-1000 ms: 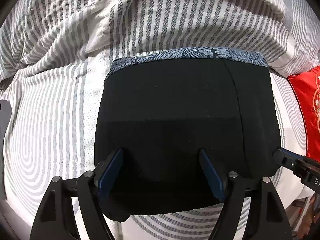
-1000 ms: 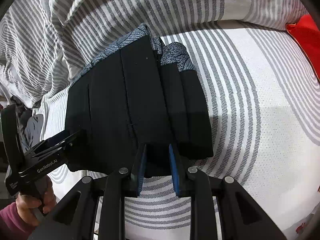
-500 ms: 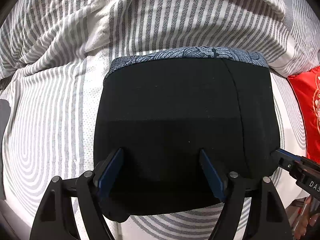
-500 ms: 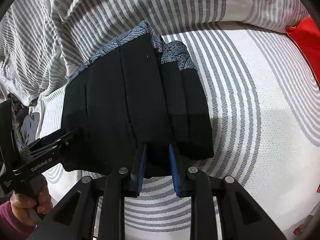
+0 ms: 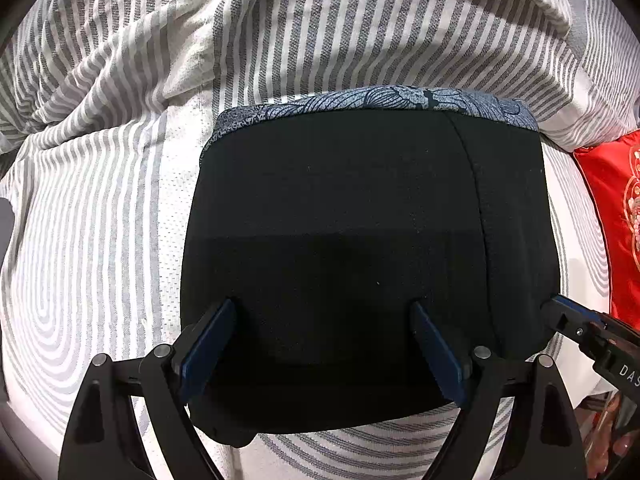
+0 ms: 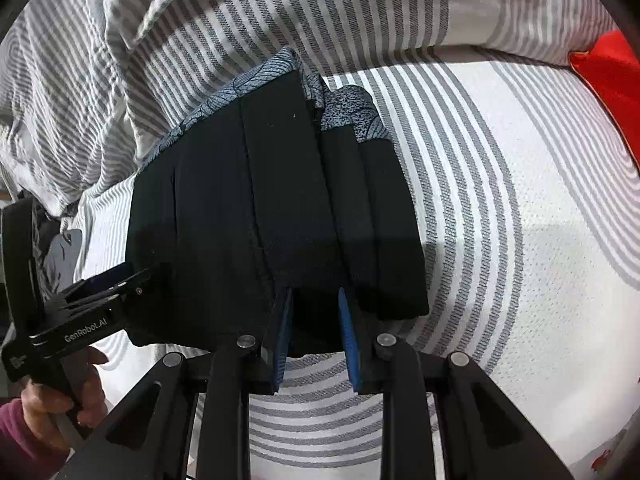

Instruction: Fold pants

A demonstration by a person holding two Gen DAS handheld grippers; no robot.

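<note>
The folded black pants [image 5: 360, 264] lay on the striped bed [image 5: 100, 240], near edge under both tools: the left gripper [image 5: 324, 320] was opening astride it, the right gripper [image 6: 314, 300] pinched its corner (nearer hand).

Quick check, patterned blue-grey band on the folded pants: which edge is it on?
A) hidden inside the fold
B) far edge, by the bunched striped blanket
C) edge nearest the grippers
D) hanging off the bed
B: the patterned band runs along the folded pants' far edge, next to the striped blanket.
</note>
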